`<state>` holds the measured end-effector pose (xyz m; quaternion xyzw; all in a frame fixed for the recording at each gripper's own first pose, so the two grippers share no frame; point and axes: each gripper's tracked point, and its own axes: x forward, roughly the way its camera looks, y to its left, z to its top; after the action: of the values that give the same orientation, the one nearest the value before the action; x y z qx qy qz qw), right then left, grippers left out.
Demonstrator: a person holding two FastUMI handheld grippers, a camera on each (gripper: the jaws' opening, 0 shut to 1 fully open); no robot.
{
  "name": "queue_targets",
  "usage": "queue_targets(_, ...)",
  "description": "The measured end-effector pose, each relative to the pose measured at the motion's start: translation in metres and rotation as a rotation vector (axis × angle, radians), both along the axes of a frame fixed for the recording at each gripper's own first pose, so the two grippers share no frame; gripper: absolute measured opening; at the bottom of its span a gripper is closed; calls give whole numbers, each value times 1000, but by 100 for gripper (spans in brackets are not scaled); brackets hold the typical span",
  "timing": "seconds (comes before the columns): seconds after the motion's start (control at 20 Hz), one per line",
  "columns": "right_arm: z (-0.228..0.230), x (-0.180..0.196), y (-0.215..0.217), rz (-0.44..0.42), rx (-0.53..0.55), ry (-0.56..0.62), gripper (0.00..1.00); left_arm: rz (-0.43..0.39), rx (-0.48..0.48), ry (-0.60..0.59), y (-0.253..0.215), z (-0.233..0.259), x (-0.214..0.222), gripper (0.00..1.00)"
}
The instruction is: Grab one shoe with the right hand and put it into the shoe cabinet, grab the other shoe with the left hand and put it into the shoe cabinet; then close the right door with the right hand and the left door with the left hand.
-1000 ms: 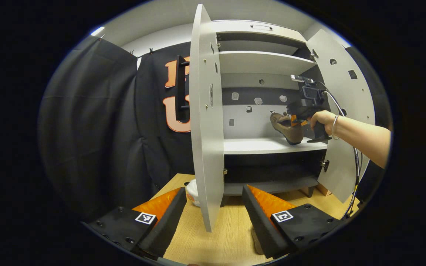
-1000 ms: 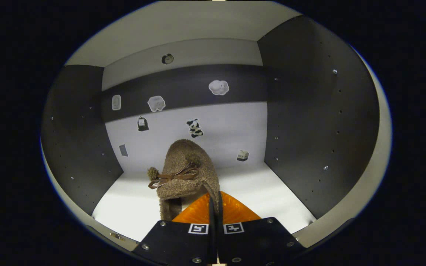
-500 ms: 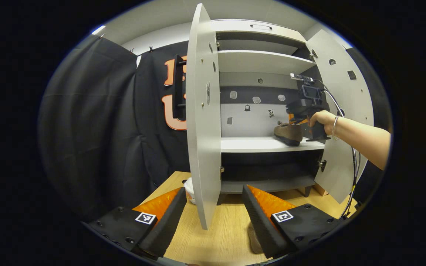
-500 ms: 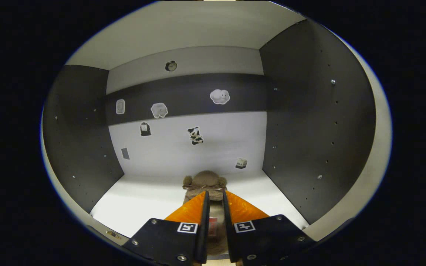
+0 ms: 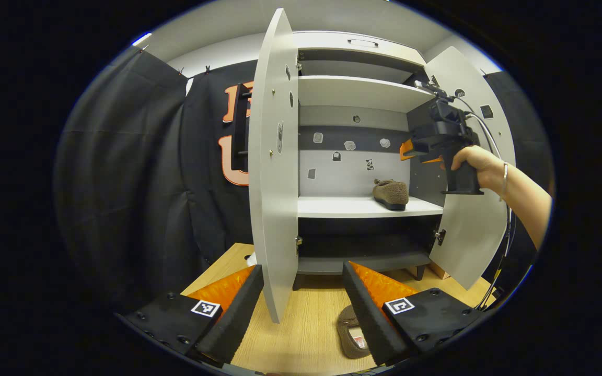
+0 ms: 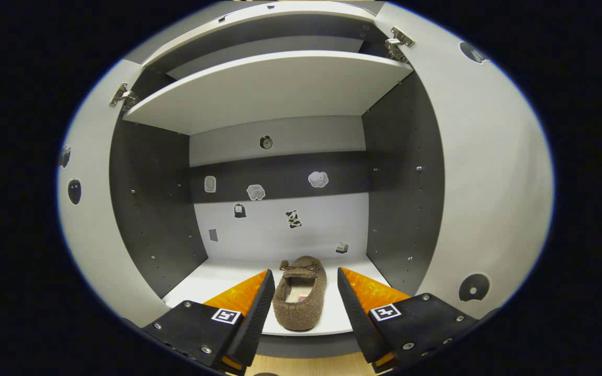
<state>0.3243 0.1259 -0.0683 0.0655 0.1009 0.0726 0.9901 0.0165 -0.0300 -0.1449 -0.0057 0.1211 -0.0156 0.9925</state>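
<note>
1. Right gripper [image 6: 301, 308] hangs wide open before the shoe cabinet [image 5: 353, 94]; first shoe [image 6: 300, 292] sits on the middle shelf [image 5: 363, 207].
2. Left gripper [image 5: 301, 308], open and empty, is next: second shoe [image 5: 352, 334] lies on the floor by its finger.

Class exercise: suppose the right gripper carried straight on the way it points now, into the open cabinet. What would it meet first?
Most likely the brown shoe on the middle shelf: it lies straight ahead of the open right gripper, in line with the gap between its fingers. If the gripper passed above it, the cabinet's back wall would come next; depth is hard to judge.
</note>
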Motion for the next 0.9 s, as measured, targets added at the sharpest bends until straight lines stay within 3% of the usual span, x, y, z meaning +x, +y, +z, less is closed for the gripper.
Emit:
queue_targets(0.1,9,-26,-8,1,0,-25,84,-26,-12,28,-8,-15,2,99)
queue_targets(0.3,29,-79,-30,-18,-12,-90,92,-52,-14,84,-22,-52,6,99)
queue_targets(0.65,50,-161,-67,-52,-89,-179,92,-121,-31,313,-58,-163,-2,99)
queue_targets(0.9,56,-201,-102,-112,-129,-214,92,-127,-35,469,-71,-233,1,100)
